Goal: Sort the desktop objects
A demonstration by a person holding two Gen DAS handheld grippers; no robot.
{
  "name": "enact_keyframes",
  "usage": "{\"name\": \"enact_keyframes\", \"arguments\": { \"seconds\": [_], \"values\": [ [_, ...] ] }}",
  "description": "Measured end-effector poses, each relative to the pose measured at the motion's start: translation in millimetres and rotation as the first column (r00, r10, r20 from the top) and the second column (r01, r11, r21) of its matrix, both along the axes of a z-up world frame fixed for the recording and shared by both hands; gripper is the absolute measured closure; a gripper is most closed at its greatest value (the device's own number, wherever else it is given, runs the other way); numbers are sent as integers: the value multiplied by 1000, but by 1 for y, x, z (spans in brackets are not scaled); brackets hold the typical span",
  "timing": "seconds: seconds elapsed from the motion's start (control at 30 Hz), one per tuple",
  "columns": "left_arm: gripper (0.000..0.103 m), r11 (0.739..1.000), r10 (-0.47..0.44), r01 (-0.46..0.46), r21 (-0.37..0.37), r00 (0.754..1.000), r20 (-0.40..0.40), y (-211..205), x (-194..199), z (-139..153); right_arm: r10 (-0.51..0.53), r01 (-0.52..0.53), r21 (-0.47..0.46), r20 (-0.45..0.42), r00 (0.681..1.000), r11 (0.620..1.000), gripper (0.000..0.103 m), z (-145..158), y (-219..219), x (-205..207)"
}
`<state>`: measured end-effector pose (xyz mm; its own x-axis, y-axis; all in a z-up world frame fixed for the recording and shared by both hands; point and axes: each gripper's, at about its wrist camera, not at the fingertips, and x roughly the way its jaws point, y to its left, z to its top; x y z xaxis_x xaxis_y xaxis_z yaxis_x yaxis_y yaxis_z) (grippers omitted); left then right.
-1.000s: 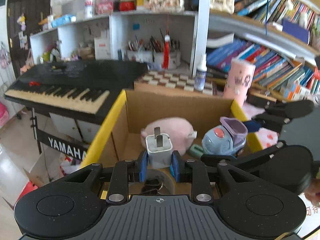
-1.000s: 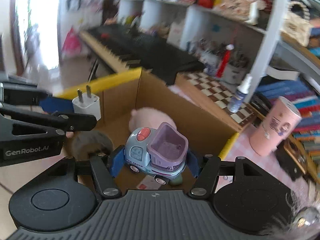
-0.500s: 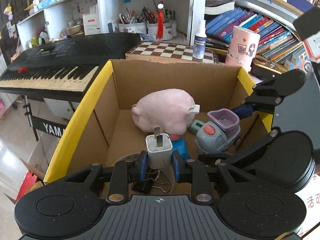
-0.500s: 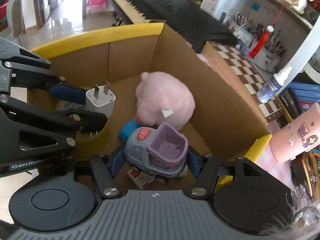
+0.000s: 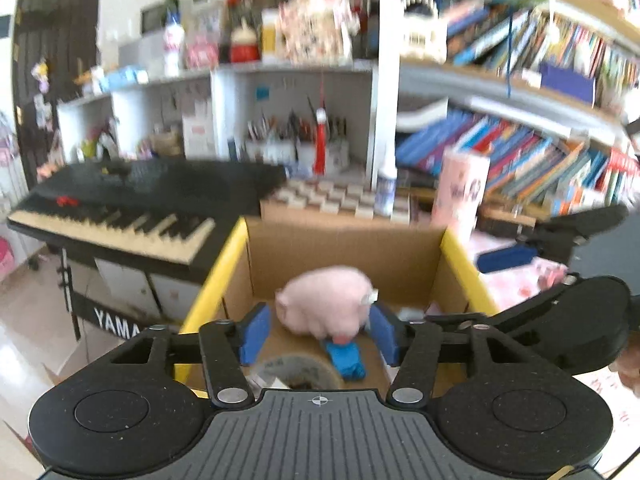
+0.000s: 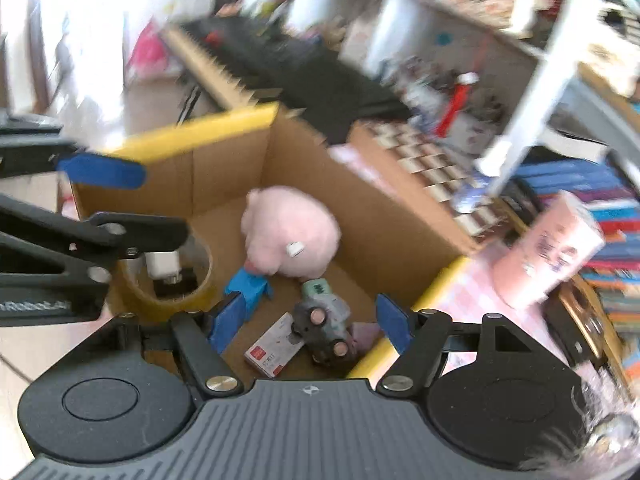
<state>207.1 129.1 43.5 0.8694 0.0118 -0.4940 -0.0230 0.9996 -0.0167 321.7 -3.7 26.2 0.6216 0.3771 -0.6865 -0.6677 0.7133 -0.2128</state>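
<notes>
Hovering above the cardboard box (image 6: 360,216), both claws were spreading their jaws with nothing between the pads. The left gripper (image 5: 318,334) framed the pink plush pig (image 5: 326,304) at lower centre of its view without touching it; the right gripper (image 6: 308,322) stood over the toy truck (image 6: 322,322), which lay tipped wheels-up on the box floor at lower centre. The white charger plug (image 6: 162,264) rested inside the ring of the tape roll (image 6: 192,280), at lower left of the right wrist view, partly hidden by the left claw's black finger.

Trouble from there would probably come from crowding. The two claws hung close together over one opening, so a careless pull back could knock them against each other, or catch a finger on the yellow-edged rim (image 6: 216,130). The truck, being hard, smooth plastic on round wheels, might roll or settle against the small white-and-red packet (image 6: 272,350) it touched. Just outside the box at right, the tall pink cylinder (image 6: 548,252) looked top-heavy and could topple if brushed.

The pig was soft, fuzzy and rounded; the blue toy (image 6: 250,286) beside it was angular; the tape roll was a glossy, translucent hoop; the box walls were matte brown corrugated board. Motion blur softened everything beyond.
</notes>
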Motion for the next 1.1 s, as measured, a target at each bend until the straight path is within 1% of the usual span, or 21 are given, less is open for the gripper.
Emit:
{"name": "enact_keyframes", "arguments": {
  "seconds": [0.07,0.1,0.17,0.2,0.23,0.3,0.43,0.5,0.6,0.7,0.77,0.83,0.9,0.93,1.03,1.1],
  "values": [
    [37,1000,13,-12,-11,998,55,0,-17,11,-67,63,79,41,997,995,32,14,-15,-18],
    [31,1000,21,-20,-15,997,80,0,-26,17,-104,96,116,61,993,989,32,21,-22,-28],
    [26,999,33,-30,-22,990,141,1,-48,26,-197,173,196,109,974,965,28,32,-39,-54],
    [22,999,35,-32,-23,986,162,1,-58,29,-241,207,230,131,962,951,27,37,-47,-67],
    [18,999,36,-32,-23,983,180,0,-69,33,-293,246,271,148,945,931,26,41,-56,-83],
    [15,999,37,-33,-25,981,191,-1,-87,37,-392,324,335,159,906,885,24,46,-72,-111],
    [10,999,27,-20,-38,982,187,-1,-123,34,-536,443,410,143,832,797,23,47,-95,-165],
    [9,999,10,-3,-43,984,176,-3,-136,29,-583,480,425,151,798,767,23,45,-102,-196],
    [9,999,5,3,-50,988,155,-7,-157,20,-635,523,425,178,752,739,19,39,-109,-237],
    [9,1000,21,-19,-14,991,132,-19,-176,12,-683,566,429,193,704,704,16,32,-114,-279],
    [9,999,29,-31,12,993,112,-26,-187,7,-707,591,429,188,682,683,11,27,-116,-301],
    [9,999,36,-38,25,994,100,-32,-199,2,-725,612,427,174,667,666,10,20,-118,-318],
    [9,999,33,-35,25,996,81,-35,-207,-2,-746,635,432,154,647,640,7,11,-121,-335],
    [9,999,25,-26,21,998,66,-37,-211,-5,-752,645,431,140,644,632,5,7,-121,-340],
    [9,1000,-5,4,30,1000,22,-45,-217,-12,-754,664,411,98,649,625,4,-3,-125,-349],
    [9,999,-21,22,46,1000,-5,-51,-218,-16,-760,682,387,85,644,621,4,-9,-125,-352]
  ]
}}
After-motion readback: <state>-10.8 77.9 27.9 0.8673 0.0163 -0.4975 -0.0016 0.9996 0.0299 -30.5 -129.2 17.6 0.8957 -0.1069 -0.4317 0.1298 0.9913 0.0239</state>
